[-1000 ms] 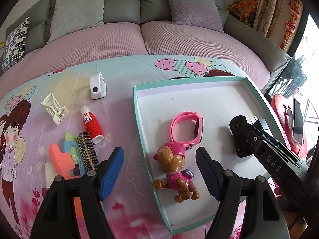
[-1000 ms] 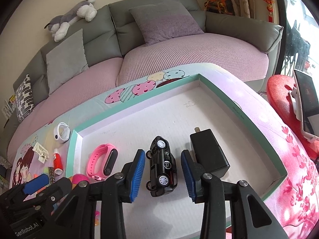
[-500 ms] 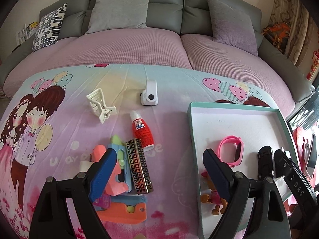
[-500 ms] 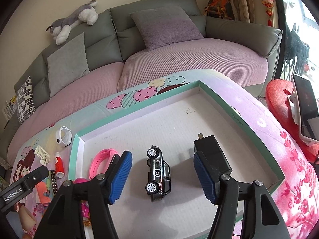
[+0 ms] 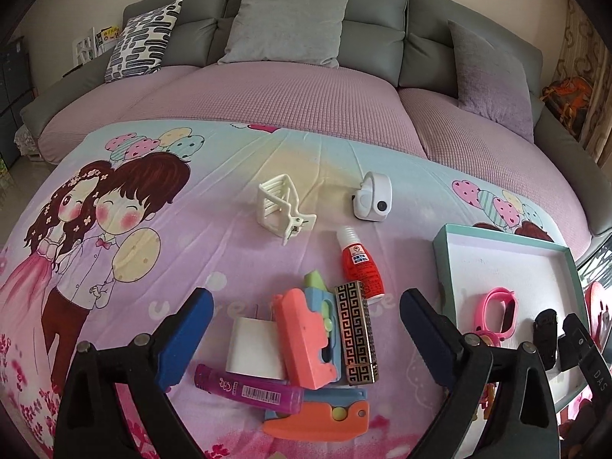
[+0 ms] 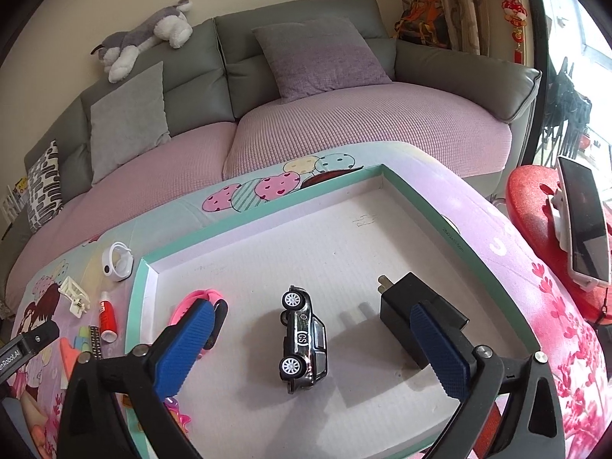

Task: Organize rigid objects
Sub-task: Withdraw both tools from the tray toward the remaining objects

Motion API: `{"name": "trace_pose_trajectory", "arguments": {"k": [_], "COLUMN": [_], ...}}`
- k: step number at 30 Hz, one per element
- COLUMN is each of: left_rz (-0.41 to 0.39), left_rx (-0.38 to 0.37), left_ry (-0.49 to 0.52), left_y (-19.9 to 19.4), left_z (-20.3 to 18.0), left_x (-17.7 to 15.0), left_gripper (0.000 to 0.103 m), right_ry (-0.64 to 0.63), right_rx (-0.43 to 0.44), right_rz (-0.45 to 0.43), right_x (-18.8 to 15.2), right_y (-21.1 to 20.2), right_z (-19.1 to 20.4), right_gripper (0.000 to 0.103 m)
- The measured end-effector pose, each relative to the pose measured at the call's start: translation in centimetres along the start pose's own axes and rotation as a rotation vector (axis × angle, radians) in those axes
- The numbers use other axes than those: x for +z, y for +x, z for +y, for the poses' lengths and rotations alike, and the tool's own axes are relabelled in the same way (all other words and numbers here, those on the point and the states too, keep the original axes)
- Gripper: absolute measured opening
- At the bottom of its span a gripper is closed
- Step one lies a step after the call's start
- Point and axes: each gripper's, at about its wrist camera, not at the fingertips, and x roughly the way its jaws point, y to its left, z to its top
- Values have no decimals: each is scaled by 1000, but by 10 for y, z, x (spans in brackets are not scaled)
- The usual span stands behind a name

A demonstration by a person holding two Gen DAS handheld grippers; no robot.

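Observation:
My left gripper (image 5: 304, 298) hovers over a pile of loose items on the printed cloth, its jaws opening with nothing pressed between them. Below it lie a coral toy gun (image 5: 302, 340), a patterned black-and-gold case (image 5: 355, 332), a white charger (image 5: 256, 348) and a purple tube (image 5: 248, 384). A red glue bottle (image 5: 359, 264), a white claw clip (image 5: 283, 206) and a white watch (image 5: 373, 199) lie farther off. My right gripper (image 6: 311, 308) is over the teal-rimmed tray (image 6: 267, 214), jaws opening, pads clear of the black toy car (image 6: 302, 340) lying between them. A black charger (image 6: 397, 310) and a pink band (image 6: 214, 293) flank it.
A grey sofa (image 6: 306, 122) with pink covers and cushions runs behind the table, with a plush dog (image 6: 145, 42) on its back. A red stool (image 6: 535, 199) holding a phone on a stand (image 6: 583, 225) stands at the right of the table.
The left gripper swung left from the tray to above the loose pile and spread wider. The right jaws spread apart off the toy car, which stays in the tray.

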Motion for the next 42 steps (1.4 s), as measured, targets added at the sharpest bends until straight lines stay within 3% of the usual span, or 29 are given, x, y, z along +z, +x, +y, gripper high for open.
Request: {"name": "trace_pose_trajectory", "arguments": {"k": [11, 24, 33, 42], "left_rz": [23, 34, 66, 101], "left_rx": [37, 111, 134, 121], "left_ry": [-42, -151, -165, -174], "left_y": [-4, -18, -17, -12], "left_z": [40, 102, 124, 135], "left_x": [-1, -4, -16, -29], "left_gripper": [98, 98, 98, 98], "right_ry": [-18, -217, -318, -390], "right_rx": [33, 185, 323, 414], "right_rz": [-14, 1, 69, 211], "right_x": [2, -12, -34, -69], "right_y": [-5, -14, -12, -4], "right_z": [16, 104, 152, 189], "right_gripper": [103, 103, 103, 103]}}
